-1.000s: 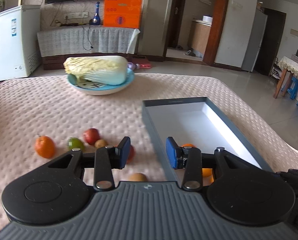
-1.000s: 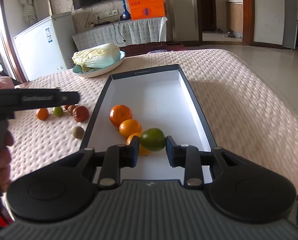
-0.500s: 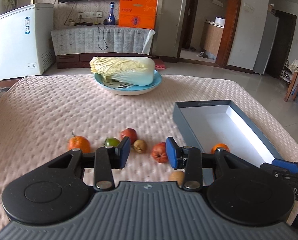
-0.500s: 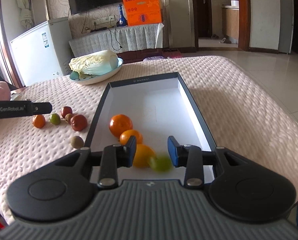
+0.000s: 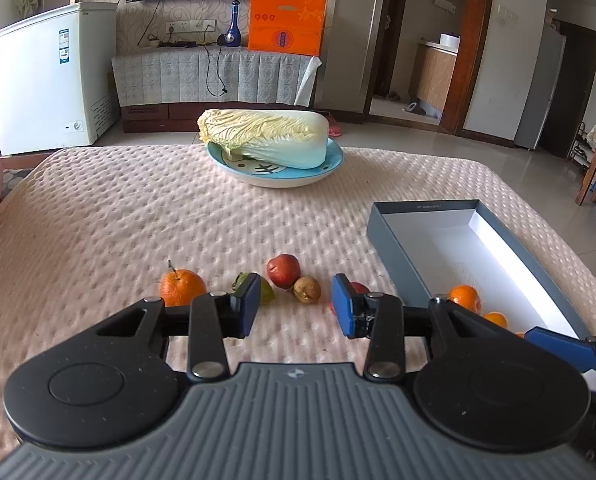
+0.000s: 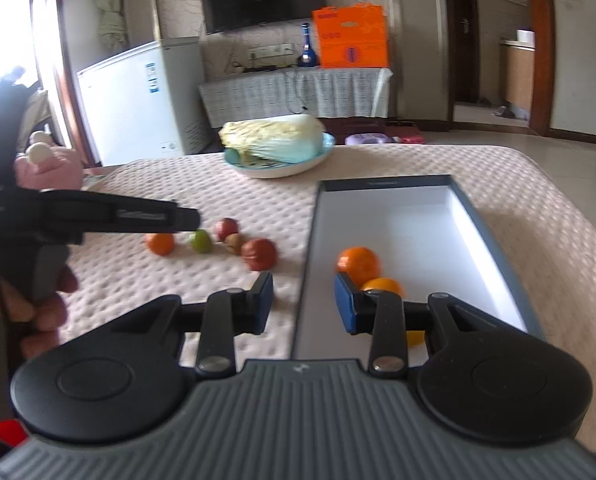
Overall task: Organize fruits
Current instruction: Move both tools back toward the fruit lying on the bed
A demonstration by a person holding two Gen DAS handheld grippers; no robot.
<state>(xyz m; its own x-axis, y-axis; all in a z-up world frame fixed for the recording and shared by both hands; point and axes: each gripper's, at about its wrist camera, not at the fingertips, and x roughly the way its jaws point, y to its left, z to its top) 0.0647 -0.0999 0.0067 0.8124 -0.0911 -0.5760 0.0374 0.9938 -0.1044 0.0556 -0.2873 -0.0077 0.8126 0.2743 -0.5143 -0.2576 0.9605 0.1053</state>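
A grey box [image 5: 393, 240] with a white inside lies on the pink cloth at the right; it also shows in the right wrist view [image 6: 309, 240] and holds oranges [image 6: 357, 264]. Loose fruit lies left of it: an orange [image 5: 182, 288], a green fruit [image 5: 266, 300], a red apple [image 5: 284, 270], a small brown fruit [image 5: 306, 289] and another red fruit [image 6: 260, 254]. My left gripper [image 5: 296, 312] is open and empty just before this row. My right gripper [image 6: 303, 302] is open and empty over the box's left wall.
A blue plate [image 5: 276, 172] with a napa cabbage [image 5: 264, 136] stands at the table's far middle. A white freezer [image 5: 46, 80] and a covered cabinet [image 5: 214, 76] stand behind the table. A pink soft toy [image 6: 48, 168] lies at the far left.
My right gripper let go of the green fruit into the box, pulled back and swung left. My left gripper swung left from the box to face the loose fruit.
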